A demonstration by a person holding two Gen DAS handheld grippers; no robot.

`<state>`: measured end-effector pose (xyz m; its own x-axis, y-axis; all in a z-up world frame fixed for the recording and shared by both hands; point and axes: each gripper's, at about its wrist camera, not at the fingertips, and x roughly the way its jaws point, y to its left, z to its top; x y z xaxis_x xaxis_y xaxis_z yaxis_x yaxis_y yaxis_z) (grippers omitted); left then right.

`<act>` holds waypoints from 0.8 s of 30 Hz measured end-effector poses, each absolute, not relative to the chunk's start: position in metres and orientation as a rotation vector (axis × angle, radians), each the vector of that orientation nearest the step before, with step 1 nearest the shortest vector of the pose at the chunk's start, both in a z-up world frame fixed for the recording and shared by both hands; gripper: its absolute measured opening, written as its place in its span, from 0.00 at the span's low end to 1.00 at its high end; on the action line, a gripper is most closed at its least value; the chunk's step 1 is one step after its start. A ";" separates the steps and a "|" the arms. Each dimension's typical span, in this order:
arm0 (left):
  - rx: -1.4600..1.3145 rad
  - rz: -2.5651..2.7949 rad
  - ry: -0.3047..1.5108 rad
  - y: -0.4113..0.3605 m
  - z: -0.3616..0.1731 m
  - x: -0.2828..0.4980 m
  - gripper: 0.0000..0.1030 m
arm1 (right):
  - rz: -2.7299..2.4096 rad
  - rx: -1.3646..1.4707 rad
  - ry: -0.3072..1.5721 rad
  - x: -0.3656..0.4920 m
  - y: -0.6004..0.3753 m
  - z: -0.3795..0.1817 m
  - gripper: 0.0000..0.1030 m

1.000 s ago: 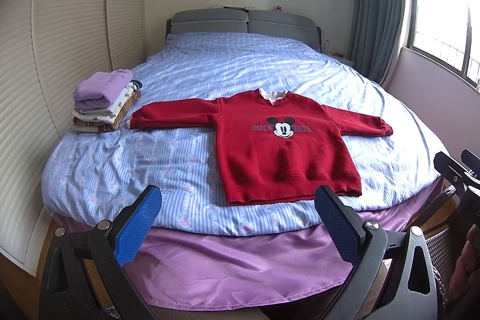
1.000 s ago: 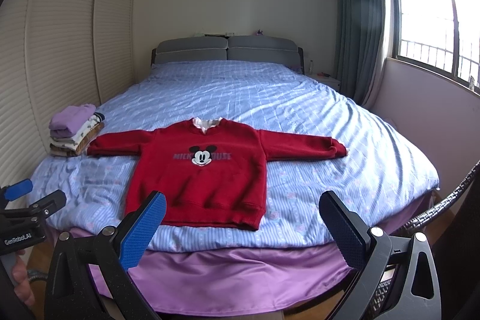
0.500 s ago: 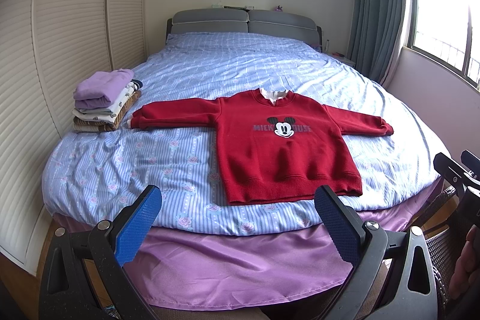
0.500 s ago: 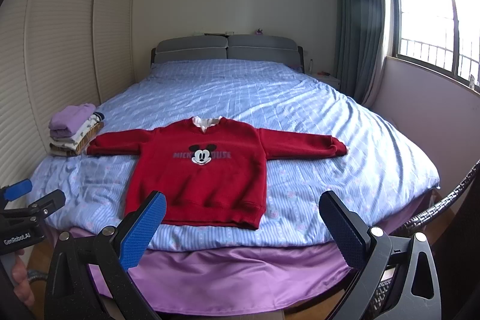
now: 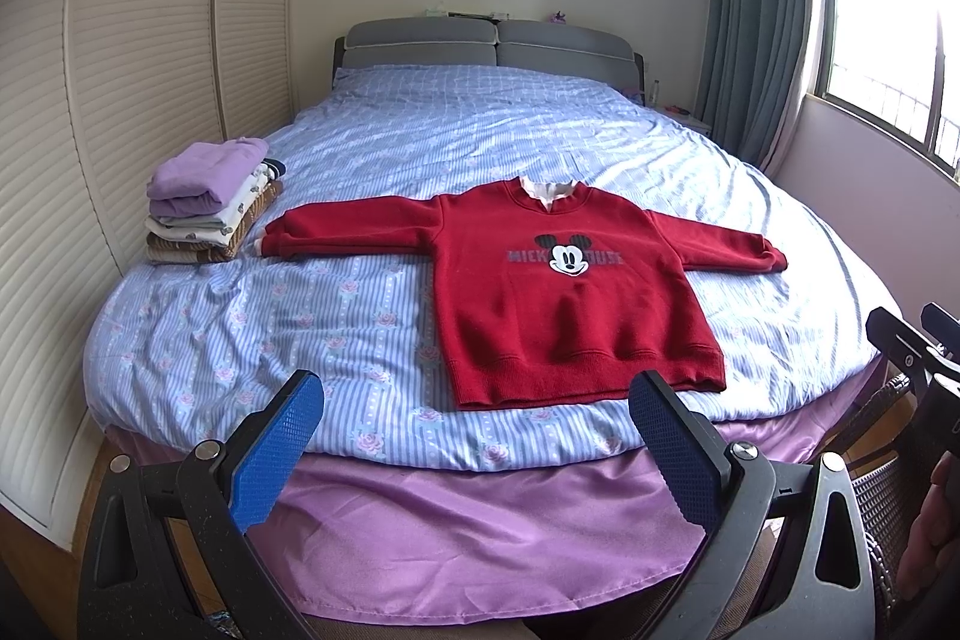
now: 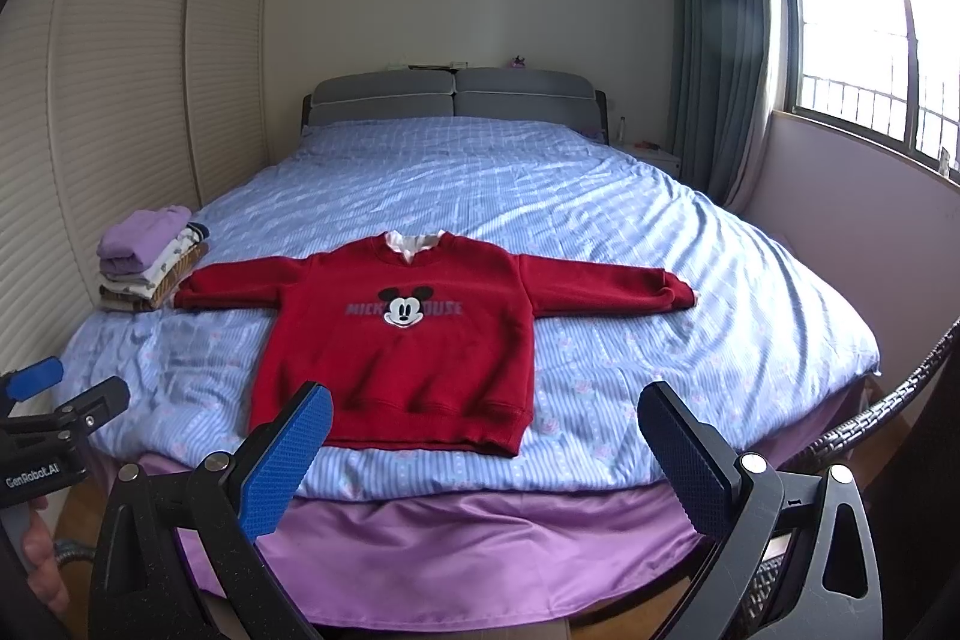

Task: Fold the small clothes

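A red sweatshirt (image 5: 564, 292) (image 6: 408, 340) with a cartoon mouse print lies flat and face up on the bed, both sleeves spread out sideways, hem toward me. My left gripper (image 5: 477, 436) hovers open off the foot of the bed, in front of the hem and a little left of it. My right gripper (image 6: 486, 445) is also open, held before the hem's right part. Neither touches the cloth. Each gripper shows at the edge of the other's view, the right one (image 5: 918, 352) and the left one (image 6: 54, 400).
A stack of folded clothes (image 5: 210, 202) (image 6: 150, 265), purple on top, sits at the bed's left edge by the sleeve cuff. The bed (image 5: 480, 124) has a blue striped sheet and purple skirt. Louvred wardrobe doors (image 5: 120, 70) stand left; a wicker chair (image 6: 900, 400) is right.
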<state>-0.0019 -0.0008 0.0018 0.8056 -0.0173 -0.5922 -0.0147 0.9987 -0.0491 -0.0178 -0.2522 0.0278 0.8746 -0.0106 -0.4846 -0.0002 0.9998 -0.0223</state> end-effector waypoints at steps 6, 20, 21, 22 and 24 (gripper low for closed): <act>-0.052 0.026 0.637 0.011 0.001 0.001 1.00 | 0.020 -0.042 0.498 -0.008 -0.232 0.016 1.00; -0.075 0.155 0.653 0.082 -0.022 0.081 1.00 | 0.119 -0.062 0.518 0.086 -0.162 0.006 1.00; -0.078 0.160 0.653 0.087 -0.023 0.087 1.00 | 0.122 -0.061 0.522 0.093 -0.157 0.004 1.00; -0.082 0.166 0.652 0.094 -0.024 0.096 1.00 | 0.125 -0.061 0.523 0.100 -0.153 0.002 1.00; -0.085 0.183 0.652 0.106 -0.027 0.110 1.00 | 0.130 -0.065 0.524 0.115 -0.142 -0.001 1.00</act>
<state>0.1102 0.1056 -0.0274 0.7797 0.1423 -0.6098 -0.1953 0.9805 -0.0209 0.1146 -0.1424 -0.0005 0.8577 0.1070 -0.5029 -0.1405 0.9896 -0.0290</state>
